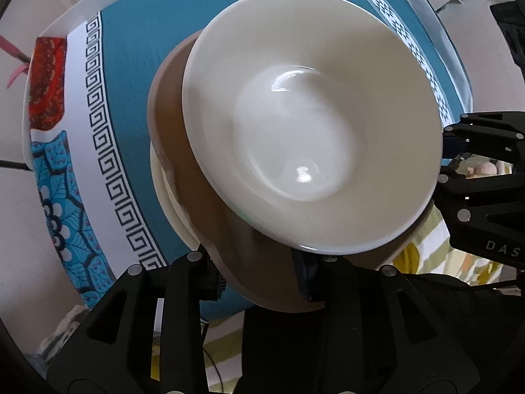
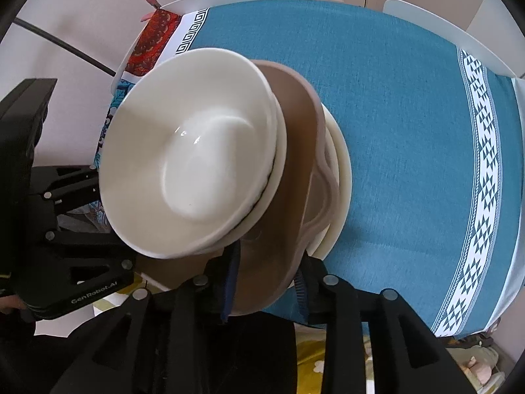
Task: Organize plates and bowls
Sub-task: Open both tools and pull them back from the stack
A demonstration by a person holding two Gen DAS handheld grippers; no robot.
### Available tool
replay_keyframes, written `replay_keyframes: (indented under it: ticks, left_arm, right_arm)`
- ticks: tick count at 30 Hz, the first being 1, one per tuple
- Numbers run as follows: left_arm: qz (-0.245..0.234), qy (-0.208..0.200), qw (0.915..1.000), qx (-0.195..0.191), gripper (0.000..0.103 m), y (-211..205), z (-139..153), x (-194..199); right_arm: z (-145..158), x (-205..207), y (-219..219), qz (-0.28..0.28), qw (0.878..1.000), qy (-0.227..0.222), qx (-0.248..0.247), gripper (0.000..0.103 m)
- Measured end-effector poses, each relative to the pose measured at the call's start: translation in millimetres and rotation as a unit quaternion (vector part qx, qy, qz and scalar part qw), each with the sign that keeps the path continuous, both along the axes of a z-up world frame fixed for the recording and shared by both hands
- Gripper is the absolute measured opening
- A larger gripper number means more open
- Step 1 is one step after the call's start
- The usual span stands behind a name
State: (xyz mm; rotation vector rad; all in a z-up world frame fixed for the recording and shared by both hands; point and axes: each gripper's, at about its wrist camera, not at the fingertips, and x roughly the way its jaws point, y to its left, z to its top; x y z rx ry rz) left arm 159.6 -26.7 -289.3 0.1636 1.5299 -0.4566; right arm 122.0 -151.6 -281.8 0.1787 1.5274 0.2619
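two tools (image 1: 259,279) (image 2: 267,274), grip points behind plate (image 1: 262,262)

The white bowl (image 1: 311,131) above the left gripper (image 1: 259,282) looks glazed and glossy. The brown plate (image 2: 295,151) between the right gripper's (image 2: 267,272) fingers is matt, smooth. Beyond, the tablecloth (image 2: 393,98) is woven cloth. Grippers: matt black plastic.

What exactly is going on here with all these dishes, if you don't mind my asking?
A person is carrying a stack of dishes over the blue tablecloth, one gripper on each side. The left gripper and right gripper each clamp the rim of the brown plate. White bowls sit nested on top, and a cream plate lies underneath.
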Motion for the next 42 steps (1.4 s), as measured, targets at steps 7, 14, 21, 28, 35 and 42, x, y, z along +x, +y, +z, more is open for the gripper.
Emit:
replay_keyframes:
  ticks: [7,14,21,28,35,42]
  left_arm:
    - [0.021,0.016,0.9992,-0.031,0.036,12,7,-3]
    - [0.045,-0.004,0.9983,-0.037,0.059,22,25,-12]
    - [0.074,-0.037,0.9953,-0.052,0.059,41,56,-41]
    - [0.120,-0.230,0.9626,-0.076,0.060,46,158,-76]
    - [0.181,-0.450,0.8667,-0.114,0.103,49,261,-132]
    - [0.181,-0.533,0.8237,-0.070,0.103,32,295,-167]
  right_arm:
    - [5,-5,-1,-0.005,1.000,-0.003,0.005,0.028]
    - [10,-14,1,-0.010,1.000,-0.011,0.009,0.029]
    - [42,-32,-13,-0.033,0.998,-0.051,0.011,0.029]
    - [143,-73,-25,-0.062,0.975,-0.211,-0.012,0.029]
    - [231,-118,-29,-0.100,0.916,-0.383,-0.058,0.082]
    - [272,-160,-38,-0.154,0.858,-0.480,-0.094,0.100]
